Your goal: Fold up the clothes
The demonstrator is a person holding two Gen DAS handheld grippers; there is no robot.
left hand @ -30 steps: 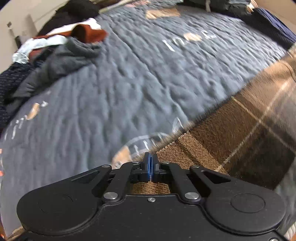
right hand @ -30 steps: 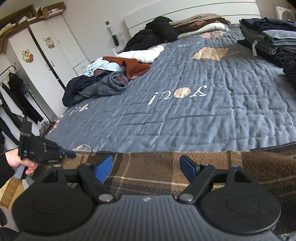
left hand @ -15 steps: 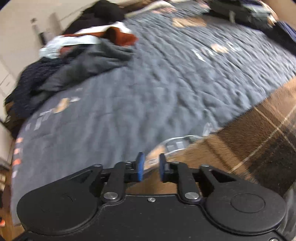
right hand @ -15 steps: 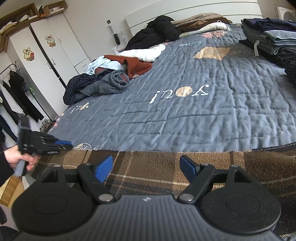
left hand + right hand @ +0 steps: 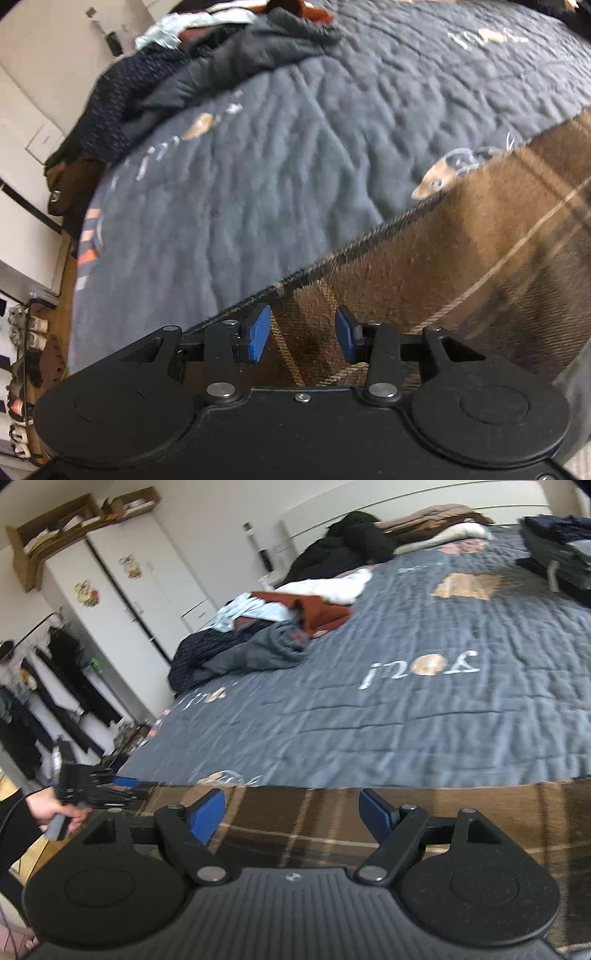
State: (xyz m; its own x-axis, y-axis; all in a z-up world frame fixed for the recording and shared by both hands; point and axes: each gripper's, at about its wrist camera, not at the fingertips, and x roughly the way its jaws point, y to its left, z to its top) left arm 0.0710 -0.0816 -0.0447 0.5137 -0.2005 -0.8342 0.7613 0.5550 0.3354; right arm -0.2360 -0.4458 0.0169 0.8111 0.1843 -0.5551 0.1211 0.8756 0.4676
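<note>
A brown plaid garment (image 5: 461,266) lies flat along the near edge of a grey quilted bed (image 5: 258,166). My left gripper (image 5: 303,334) hovers over its left end. Its jaws are opening, and the blue pads stand apart above the cloth without pinching it. The right wrist view shows the same plaid garment (image 5: 406,812) stretched across the front, with my right gripper (image 5: 291,814) open wide above it and holding nothing. At the far left of that view a hand holds the left gripper (image 5: 125,782) by the garment's left end.
A heap of unfolded clothes (image 5: 280,627) in grey, rust, white and dark blue lies on the bed's far left. Folded dark clothes (image 5: 557,550) are stacked at the back right. A white wardrobe (image 5: 122,602) and a rack of hanging clothes (image 5: 44,694) stand left of the bed.
My left gripper has let go of the plaid cloth's edge: the pads were shut together and now stand apart. It has shifted left along the garment. The right gripper shifted slightly, still open.
</note>
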